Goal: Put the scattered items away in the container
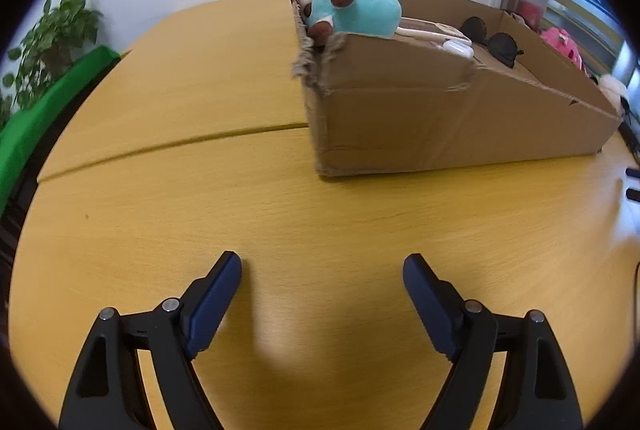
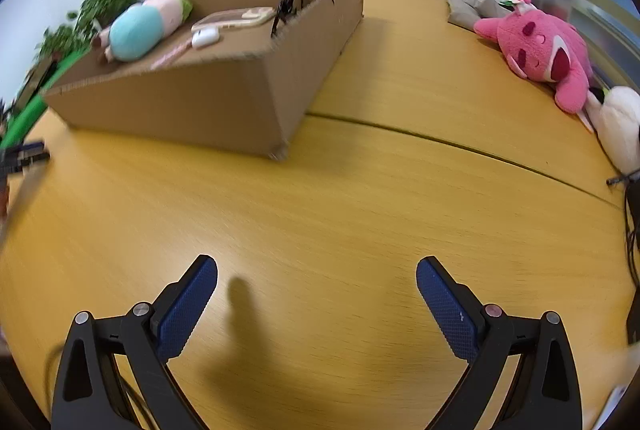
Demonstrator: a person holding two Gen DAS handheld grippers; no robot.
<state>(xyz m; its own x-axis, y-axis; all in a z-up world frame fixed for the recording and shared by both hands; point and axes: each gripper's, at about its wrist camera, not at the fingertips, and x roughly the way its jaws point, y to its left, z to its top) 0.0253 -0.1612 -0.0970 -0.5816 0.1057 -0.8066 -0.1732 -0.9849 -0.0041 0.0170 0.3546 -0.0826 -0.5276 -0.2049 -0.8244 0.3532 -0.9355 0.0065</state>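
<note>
Left wrist: left gripper (image 1: 322, 266) fingers spread, empty, over bare worktop (image 1: 160, 190); box (image 1: 440, 110) ahead holding teal plush (image 1: 356, 6), sunglasses (image 1: 492, 38).

Right wrist: right gripper (image 2: 316, 270) fingers spread, empty; box (image 2: 208, 102) ahead-left, pink plush (image 2: 540, 50) on worktop far right.

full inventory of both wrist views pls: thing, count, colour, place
cardboard box: 1, brown, on table
teal plush: 1, teal and pink, in box, one end
sunglasses: 1, black, in box
earbud case: 1, white, in box
flat case: 1, beige, in box
pink plush: 1, pink, on table outside box
white plush: 1, white, beside pink plush
table: 1, yellow wood
plant: 1, green, behind table
left gripper: open, empty
right gripper: open, empty
</note>
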